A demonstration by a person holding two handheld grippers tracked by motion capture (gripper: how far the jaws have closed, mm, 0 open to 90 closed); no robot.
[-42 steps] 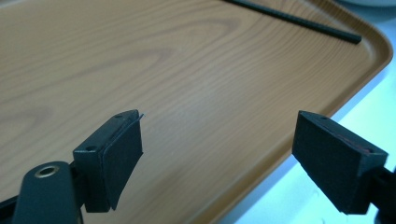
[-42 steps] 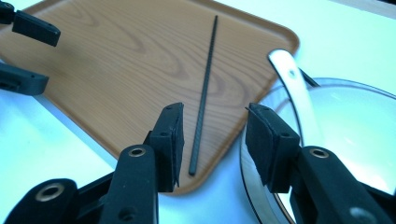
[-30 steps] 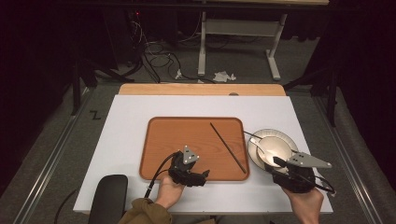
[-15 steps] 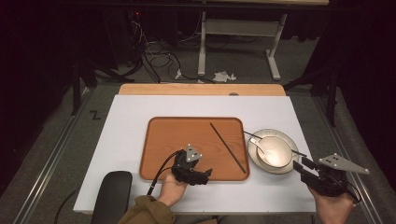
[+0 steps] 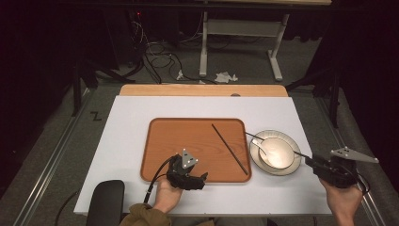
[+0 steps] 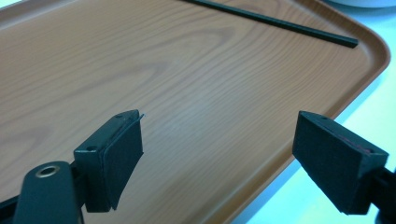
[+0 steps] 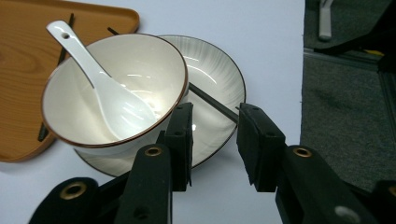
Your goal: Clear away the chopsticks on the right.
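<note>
White table (image 5: 141, 141): chopstick (image 7: 212, 103) under bowl (image 7: 116, 88), far end hidden, perhaps on plate (image 7: 219, 88).

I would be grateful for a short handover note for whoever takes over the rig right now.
Left tongs: open, nothing between them, low over the near right corner of the tray.
Right tongs: jaws have just been closing but stand apart; the tip of the second chopstick reaches the gap, not yet gripped.
Things: first chopstick lies on the tray. Bowl with spoon stands on the plate, right of the tray; the second chopstick lies across the plate.
Done: one chopstick on the tray.
Left: probably grip the second chopstick and lay it beside the first.
</note>
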